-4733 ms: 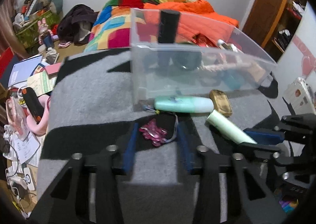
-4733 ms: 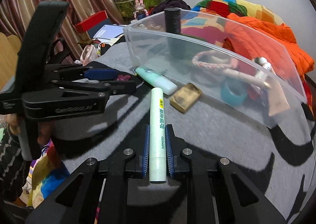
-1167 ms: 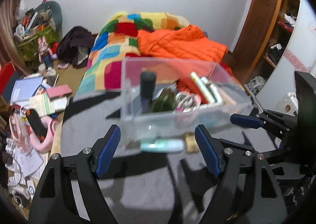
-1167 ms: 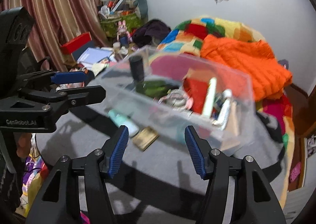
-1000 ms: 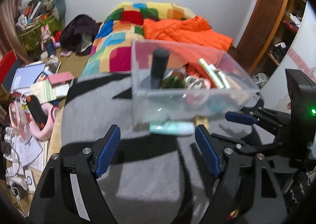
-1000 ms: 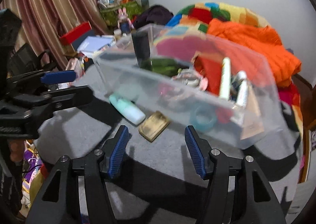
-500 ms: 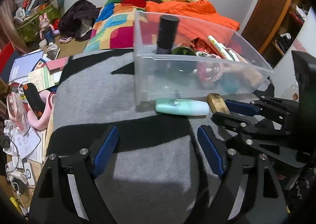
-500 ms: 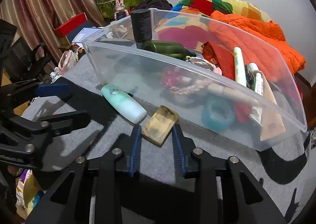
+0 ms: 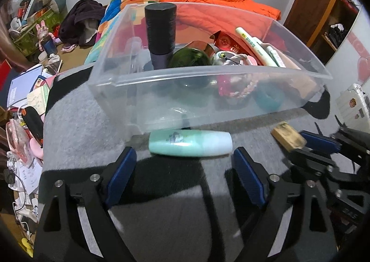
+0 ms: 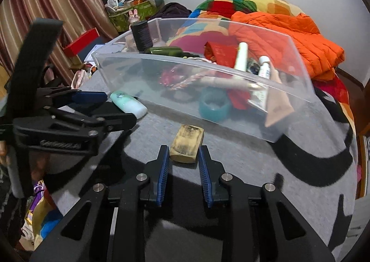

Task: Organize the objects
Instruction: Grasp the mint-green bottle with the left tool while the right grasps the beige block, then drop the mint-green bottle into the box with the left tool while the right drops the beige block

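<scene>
- Two items lie outside the clear bin point(image 9: 208, 91) on the grey cloth point(image 9: 76, 128): a mint-green bottle point(image 9: 190, 143) and a small tan block point(image 10: 187, 144).
- In the left wrist view the bottle sits at centre frame, just beside the bin's near wall, its long axis running left to right across the picture.
- That puts the bottle crosswise to the left gripper point(image 9: 182, 162), just ahead of the tips. The jaws stand wide, holding nothing, and the bottle's length looks about equal to the gap between them.
- My reading: closing from this heading would press on the bottle's two ends, so the wrist would likely need to turn to take it across its narrow width.
- In the right wrist view the tan block lies at lower centre, its near end between the blue pads point(image 10: 163, 165) of the right gripper point(image 10: 182, 158), long axis pointing up the frame toward the bin.
- Those jaws are narrow, hugging the block's sides. Whether they already pinch it I cannot tell.
- The right gripper is clearly nearer the block, the left nearer the bottle; the bin's open top lies in the upper half of both views.
</scene>
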The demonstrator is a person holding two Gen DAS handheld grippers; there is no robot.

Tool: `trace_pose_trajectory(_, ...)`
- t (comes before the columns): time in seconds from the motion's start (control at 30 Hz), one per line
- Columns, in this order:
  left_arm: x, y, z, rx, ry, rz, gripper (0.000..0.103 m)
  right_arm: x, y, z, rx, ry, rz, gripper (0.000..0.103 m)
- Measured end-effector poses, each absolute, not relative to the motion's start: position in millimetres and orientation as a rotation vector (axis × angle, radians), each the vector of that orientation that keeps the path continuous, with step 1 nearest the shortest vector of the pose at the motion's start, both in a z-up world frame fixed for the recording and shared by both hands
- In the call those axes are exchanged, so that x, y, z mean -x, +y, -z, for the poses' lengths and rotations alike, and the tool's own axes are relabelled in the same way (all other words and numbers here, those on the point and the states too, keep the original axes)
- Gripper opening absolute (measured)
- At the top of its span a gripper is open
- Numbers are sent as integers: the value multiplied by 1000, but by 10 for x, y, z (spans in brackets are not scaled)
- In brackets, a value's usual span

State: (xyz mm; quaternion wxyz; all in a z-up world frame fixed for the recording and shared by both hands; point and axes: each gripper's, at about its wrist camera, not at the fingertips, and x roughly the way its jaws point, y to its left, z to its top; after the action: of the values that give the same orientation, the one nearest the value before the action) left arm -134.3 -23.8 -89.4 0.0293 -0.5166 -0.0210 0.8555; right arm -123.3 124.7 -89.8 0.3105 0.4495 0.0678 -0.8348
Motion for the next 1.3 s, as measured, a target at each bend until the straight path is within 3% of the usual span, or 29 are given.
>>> trace_pose_trajectory(0.2, 1394, -180, 916, 1592, -48, -2662, 87, 1232, 1342, 853, -1168, 148, 2216, 23)
trace_pose_trajectory(0.3, 1373, -173, 900, 1567, -30, -2678, 73, 1219, 1372, 831, -1160, 137, 2224, 23)
trace_pose_trajectory(0.83, 1007, -62, 470, 1352, -48, -2714, 73, 1208, 1522, 420, -1041, 86, 2311, 23)
trace_pose_trajectory(1.3, 1209, -55, 2, 1175, -109, -2760, 73, 1491, 1550, 54, -927, 67, 2408, 23)
